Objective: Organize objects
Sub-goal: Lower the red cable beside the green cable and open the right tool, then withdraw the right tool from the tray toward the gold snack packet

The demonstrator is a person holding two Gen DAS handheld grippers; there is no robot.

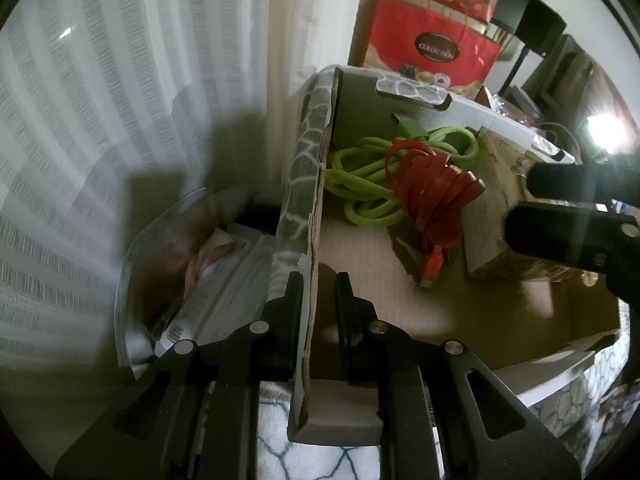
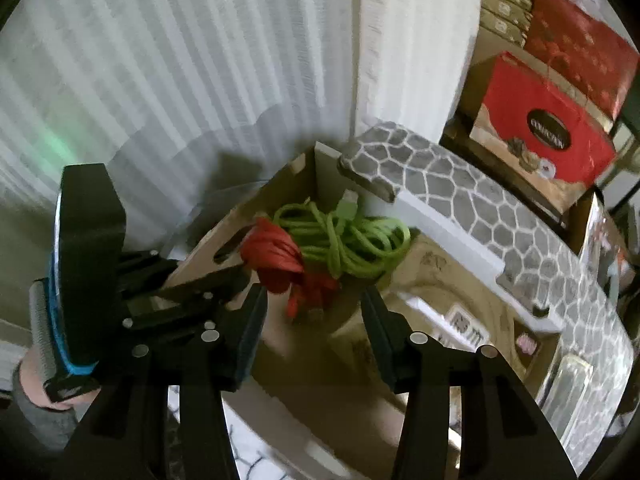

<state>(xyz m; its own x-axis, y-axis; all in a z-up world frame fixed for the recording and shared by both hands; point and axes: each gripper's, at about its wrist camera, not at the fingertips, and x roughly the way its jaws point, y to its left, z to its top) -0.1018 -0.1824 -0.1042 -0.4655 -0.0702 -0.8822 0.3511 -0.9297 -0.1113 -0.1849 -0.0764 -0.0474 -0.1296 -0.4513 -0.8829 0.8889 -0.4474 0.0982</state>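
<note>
1. An open cardboard box (image 1: 400, 248), its outside printed with a grey stone pattern, carries the things on its brown floor.
2. A green cable (image 1: 360, 168) lies coiled in the far corner.
3. A bundled red cable (image 1: 436, 192) rests partly on the green one.
4. A small carton (image 1: 484, 236) lies beside them.

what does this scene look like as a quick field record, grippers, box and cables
left gripper: straddles the box flap, fingers either side of its edge
right gripper: open, empty, above the box interior
box: cardboard, stone-pattern outside, open
green cable: coiled in the box's far corner
red cable: bundled, lying partly on the green cable
backdrop: white curtain, red gift bag
</note>
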